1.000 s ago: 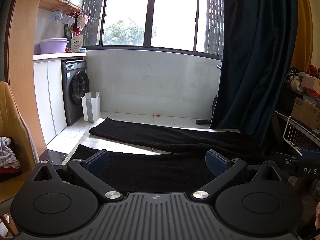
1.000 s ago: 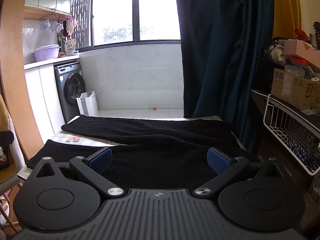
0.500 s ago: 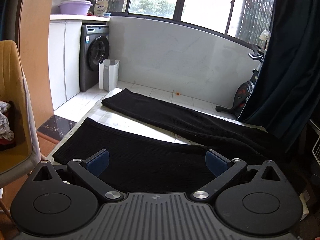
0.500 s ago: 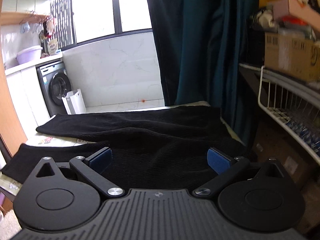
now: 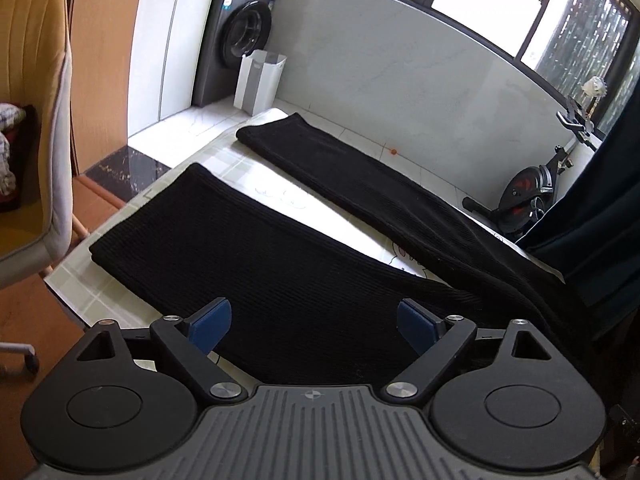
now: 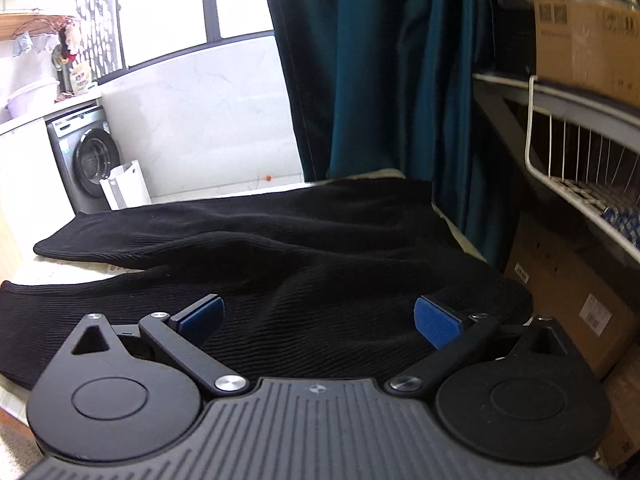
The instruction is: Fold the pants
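Blue pads [image 5: 210,322] are showing on the fingers of our left gripper [image 5: 314,326], and its jaws are closing, though they are standing wide apart and pressing on nothing. Between and beyond them we are seeing the near leg of the black pants [image 5: 256,256], with the ribbed cloth lying flat below the pads; whether the fingertips are touching it we cannot tell. Our right gripper [image 6: 318,320] is holding its jaws spread as well, blue pads [image 6: 436,322] on either side, with nothing clamped; the rumpled upper part of the pants [image 6: 304,256] is lying beneath them.

We are looking at the pants spread on a pale table [image 5: 100,292], the two legs splayed apart in a V with bare tabletop showing between them, the far leg running toward the table's far corner. A yellow chair [image 5: 32,100] is standing beside the table's left edge. Farther off we are seeing a washing machine [image 5: 240,40] with a white bin [image 5: 260,80] just beside it, an exercise bike [image 5: 532,192], a dark teal curtain [image 6: 380,72], and a white wire rack [image 6: 580,160] with a cardboard box [image 6: 588,44] above it.
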Motion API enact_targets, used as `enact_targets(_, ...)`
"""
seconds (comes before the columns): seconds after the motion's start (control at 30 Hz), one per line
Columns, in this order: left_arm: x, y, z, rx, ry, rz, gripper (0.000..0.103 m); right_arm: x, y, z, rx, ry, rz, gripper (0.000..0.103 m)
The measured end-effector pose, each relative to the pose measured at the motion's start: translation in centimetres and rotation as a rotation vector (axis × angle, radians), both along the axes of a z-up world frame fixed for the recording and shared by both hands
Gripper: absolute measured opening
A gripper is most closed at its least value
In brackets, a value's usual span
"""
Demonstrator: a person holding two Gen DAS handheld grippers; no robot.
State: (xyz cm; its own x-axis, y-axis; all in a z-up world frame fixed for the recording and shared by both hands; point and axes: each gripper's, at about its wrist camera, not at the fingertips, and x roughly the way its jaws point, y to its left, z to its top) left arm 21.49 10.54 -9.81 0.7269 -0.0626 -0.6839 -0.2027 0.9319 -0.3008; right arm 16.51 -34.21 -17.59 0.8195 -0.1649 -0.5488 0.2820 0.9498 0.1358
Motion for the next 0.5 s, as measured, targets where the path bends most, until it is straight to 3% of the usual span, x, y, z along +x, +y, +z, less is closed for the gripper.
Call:
enact_targets(0.27,2.0,1.7,-2.5,-0.060,0.130,0.073,0.078,2.9,0.0,-3.1,0.034,0.073,-0.016,0.103)
enact_targets(0.5,3.5,2.8,-4.6,-0.099,0.187,0.105,0.067,4.3,0.3,-5.0,0.046,0.138,-0.013,0.103)
